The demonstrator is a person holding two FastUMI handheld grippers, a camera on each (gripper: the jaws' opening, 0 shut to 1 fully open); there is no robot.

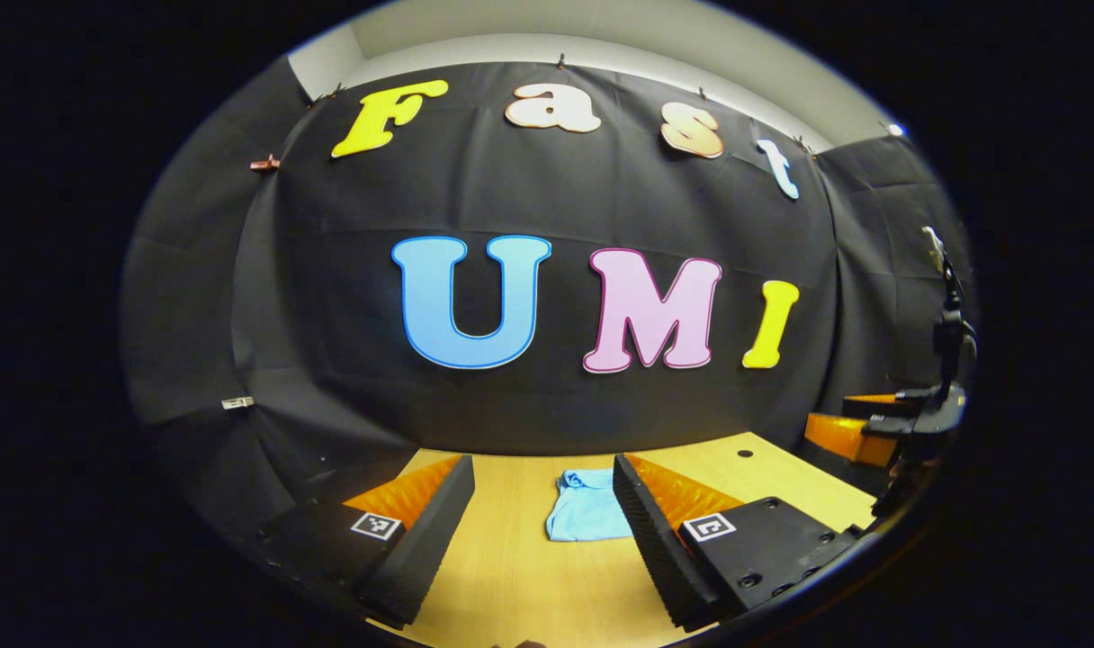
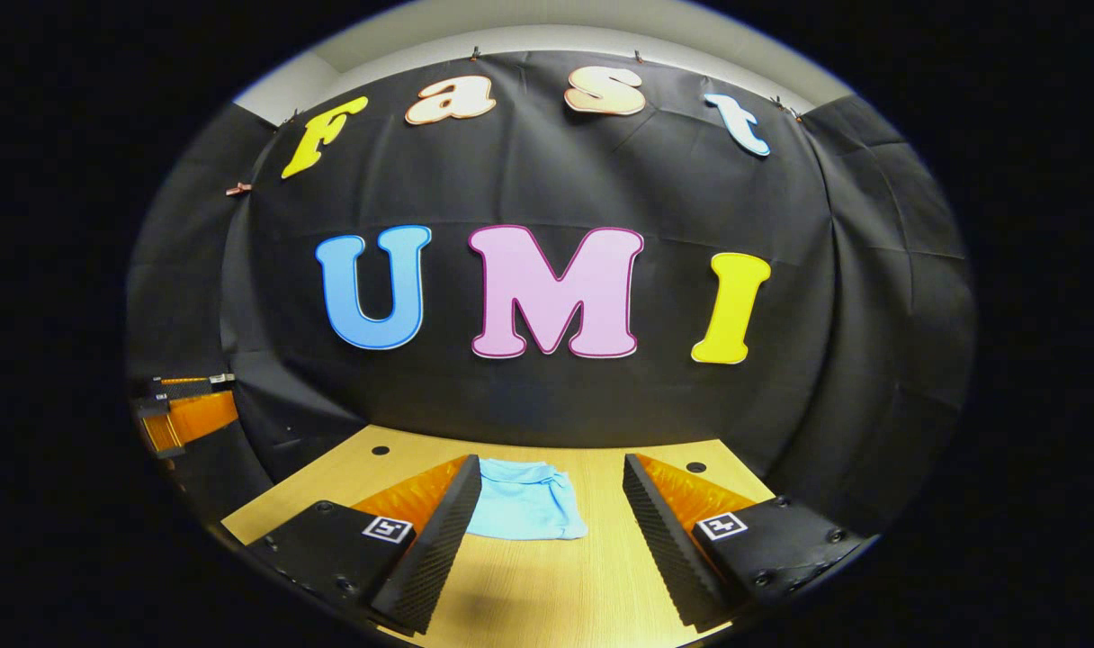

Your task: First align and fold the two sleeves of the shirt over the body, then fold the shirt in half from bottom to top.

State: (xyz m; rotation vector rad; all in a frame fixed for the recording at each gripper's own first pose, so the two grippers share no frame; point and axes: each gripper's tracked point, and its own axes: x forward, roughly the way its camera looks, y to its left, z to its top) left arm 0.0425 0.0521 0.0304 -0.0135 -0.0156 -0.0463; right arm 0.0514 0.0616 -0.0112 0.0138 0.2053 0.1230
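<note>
Left gripper view has the light blue cotton shirt lying on the pale wooden table, already a compact little bundle well ahead of the fingers, and in the right gripper view the same shirt sits flat and squarish toward the far side of the table. By the look of it, the sleeves are tucked in and the bottom is brought up, so I'd call the folding done or all but done, though the layers are too small to check edge by edge. Left gripper is released, jaws spread wide, holding nothing, well short of the cloth; right gripper is the same, wide apart and empty, its left finger just overlapping the shirt's near corner in the picture. No containers anywhere on the table, only two small dark holes in its top
</note>
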